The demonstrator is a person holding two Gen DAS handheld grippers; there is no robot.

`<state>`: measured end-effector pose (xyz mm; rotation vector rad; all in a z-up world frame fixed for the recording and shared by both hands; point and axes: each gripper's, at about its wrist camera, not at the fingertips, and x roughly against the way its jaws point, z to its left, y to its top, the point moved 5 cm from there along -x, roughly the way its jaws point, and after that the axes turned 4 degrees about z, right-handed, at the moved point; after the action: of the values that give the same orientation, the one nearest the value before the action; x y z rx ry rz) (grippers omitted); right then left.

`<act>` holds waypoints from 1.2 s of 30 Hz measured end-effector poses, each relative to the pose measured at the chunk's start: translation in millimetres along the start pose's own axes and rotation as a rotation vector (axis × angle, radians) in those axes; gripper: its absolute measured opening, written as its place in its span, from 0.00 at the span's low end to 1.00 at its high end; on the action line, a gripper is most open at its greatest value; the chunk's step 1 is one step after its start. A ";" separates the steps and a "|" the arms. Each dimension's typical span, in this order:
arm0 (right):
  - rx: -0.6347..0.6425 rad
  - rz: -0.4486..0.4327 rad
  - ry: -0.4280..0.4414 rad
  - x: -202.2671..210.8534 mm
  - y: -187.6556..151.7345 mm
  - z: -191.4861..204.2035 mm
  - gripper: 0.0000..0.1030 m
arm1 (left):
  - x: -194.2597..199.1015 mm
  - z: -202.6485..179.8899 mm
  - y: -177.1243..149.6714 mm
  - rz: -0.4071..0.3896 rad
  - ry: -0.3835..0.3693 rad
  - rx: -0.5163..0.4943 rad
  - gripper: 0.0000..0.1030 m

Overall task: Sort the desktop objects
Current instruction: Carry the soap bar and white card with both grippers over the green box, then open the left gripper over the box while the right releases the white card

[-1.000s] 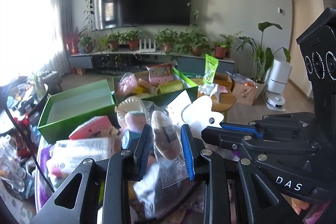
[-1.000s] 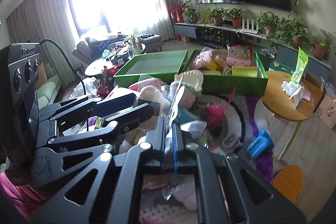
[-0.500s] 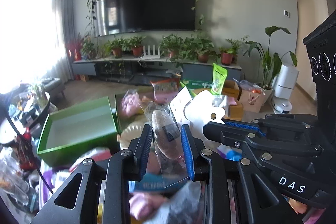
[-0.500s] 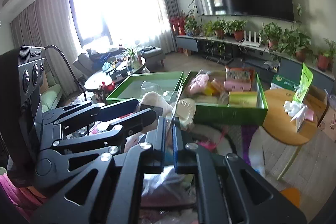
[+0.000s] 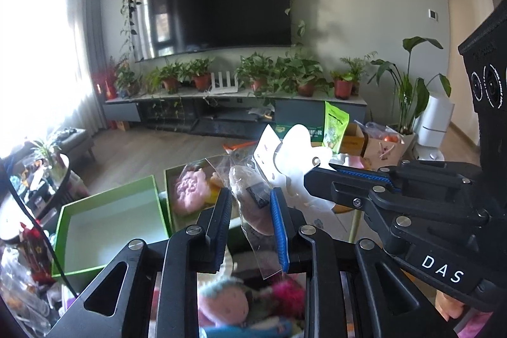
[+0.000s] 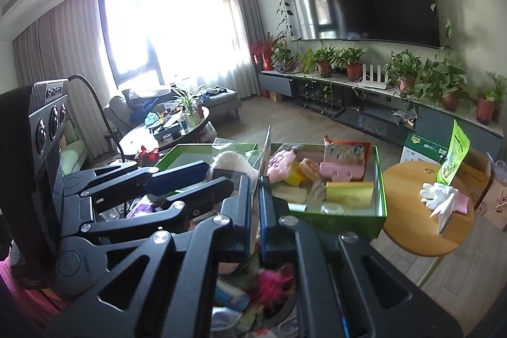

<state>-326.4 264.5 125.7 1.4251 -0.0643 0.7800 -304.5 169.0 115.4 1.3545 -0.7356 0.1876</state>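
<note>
My left gripper (image 5: pixel 250 205) is shut on a clear plastic bag holding a brownish plush toy (image 5: pixel 250 195), lifted above the table. My right gripper (image 6: pixel 255 189) is shut on the thin white card edge of the same package (image 6: pixel 264 154); it shows in the left wrist view (image 5: pixel 320 173) beside the white card (image 5: pixel 298 144). The plush also shows in the right wrist view (image 6: pixel 228 162). Below are an empty green box (image 5: pixel 104 227) and a green box with toys (image 6: pixel 378 198).
Loose toys, a pink fluffy one (image 6: pixel 272 281) among them, lie on the table under the grippers. A round wooden side table (image 6: pixel 408 211) with a white glove stands right. A cluttered dark coffee table (image 6: pixel 164 129) is left. TV unit with plants stands behind.
Both grippers have risen together with the bagged plush, away from the table; the green boxes and toy pile now sit lower in both views.
</note>
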 end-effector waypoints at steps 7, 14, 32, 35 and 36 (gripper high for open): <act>-0.041 0.002 0.028 -31.6 20.8 -28.0 0.05 | -39.1 9.1 21.5 0.037 -0.011 0.003 0.23; -0.066 0.025 0.035 -73.0 30.5 -49.7 0.05 | -77.6 21.8 30.1 0.064 0.014 -0.010 0.22; -0.139 0.209 -0.023 -174.5 7.7 -86.8 0.06 | -151.9 43.7 15.2 0.192 0.105 -0.019 0.22; -0.137 0.214 -0.047 -173.4 5.7 -87.9 0.07 | -147.4 40.7 15.2 0.185 0.104 -0.034 0.22; -0.130 0.212 -0.052 -170.7 6.0 -86.4 0.07 | -145.9 40.1 17.1 0.178 0.107 -0.042 0.22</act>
<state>-493.3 266.0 32.1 1.3288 -0.3054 0.8962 -440.0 177.4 46.4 1.2298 -0.7656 0.3815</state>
